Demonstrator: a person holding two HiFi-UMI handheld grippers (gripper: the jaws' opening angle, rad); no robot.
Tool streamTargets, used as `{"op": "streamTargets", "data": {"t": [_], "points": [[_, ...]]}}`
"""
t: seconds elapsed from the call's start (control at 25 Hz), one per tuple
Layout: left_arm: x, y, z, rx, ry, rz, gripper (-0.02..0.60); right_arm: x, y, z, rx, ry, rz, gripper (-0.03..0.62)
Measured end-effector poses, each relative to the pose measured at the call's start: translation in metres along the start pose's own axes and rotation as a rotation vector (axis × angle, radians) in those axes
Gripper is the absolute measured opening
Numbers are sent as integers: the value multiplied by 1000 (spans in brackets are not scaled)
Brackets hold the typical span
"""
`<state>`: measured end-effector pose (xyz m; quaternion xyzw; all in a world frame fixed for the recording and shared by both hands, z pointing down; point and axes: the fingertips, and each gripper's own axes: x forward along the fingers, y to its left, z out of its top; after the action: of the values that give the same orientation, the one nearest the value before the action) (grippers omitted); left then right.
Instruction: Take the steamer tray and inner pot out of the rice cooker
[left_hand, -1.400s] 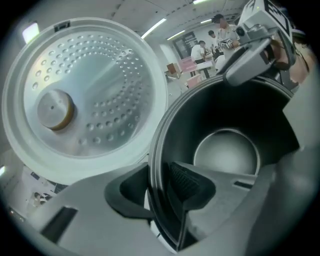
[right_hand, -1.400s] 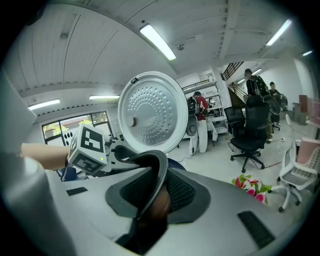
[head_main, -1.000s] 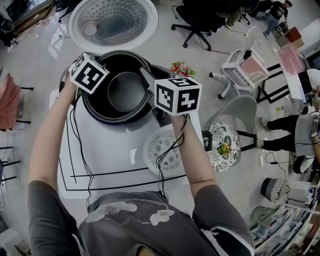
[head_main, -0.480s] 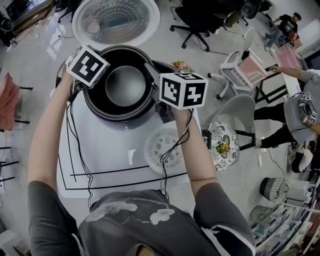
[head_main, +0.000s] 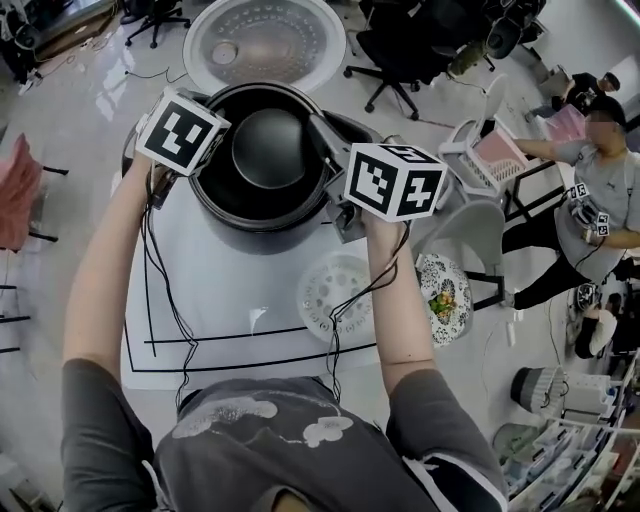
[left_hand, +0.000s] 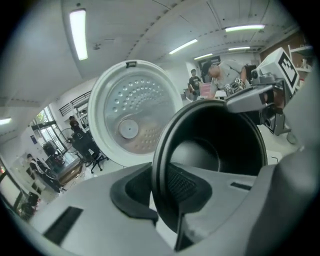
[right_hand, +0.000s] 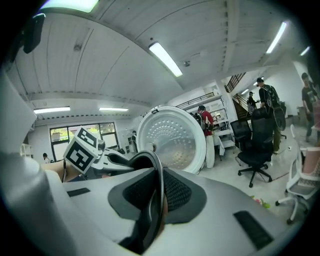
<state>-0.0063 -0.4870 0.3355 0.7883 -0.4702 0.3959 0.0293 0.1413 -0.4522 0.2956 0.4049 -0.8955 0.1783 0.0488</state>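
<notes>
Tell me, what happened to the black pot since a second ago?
The inner pot rose up from the rice cooker, closer to the head camera. The left gripper and right gripper, jaws closing, pinch its rim on opposite sides. The white steamer tray stayed on the table, and the lid stayed open.

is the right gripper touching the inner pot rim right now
Touching. The right gripper view shows the right gripper with its jaws closing and both pads pressed against the inner pot rim, one on each side.
</notes>
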Motion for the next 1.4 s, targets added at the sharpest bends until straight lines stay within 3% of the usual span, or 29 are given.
{"op": "streamTargets", "data": {"t": [0.16, 0.4, 0.6, 0.96, 1.4], "points": [[-29, 7, 2, -23, -94, 37, 74, -10, 28, 13, -64, -47, 0, 69], [-80, 13, -11, -44, -154, 114, 74, -32, 74, 35, -114, -128, 14, 69], [-136, 23, -37, -77, -210, 134, 74, -45, 137, 39, -162, -154, 27, 69], [-224, 28, -108, -110, -211, 167, 75, -63, 243, 19, -181, -153, 74, 67], [-285, 9, -230, -165, -132, 103, 74, -68, 343, -62, -119, -62, 114, 67]]}}
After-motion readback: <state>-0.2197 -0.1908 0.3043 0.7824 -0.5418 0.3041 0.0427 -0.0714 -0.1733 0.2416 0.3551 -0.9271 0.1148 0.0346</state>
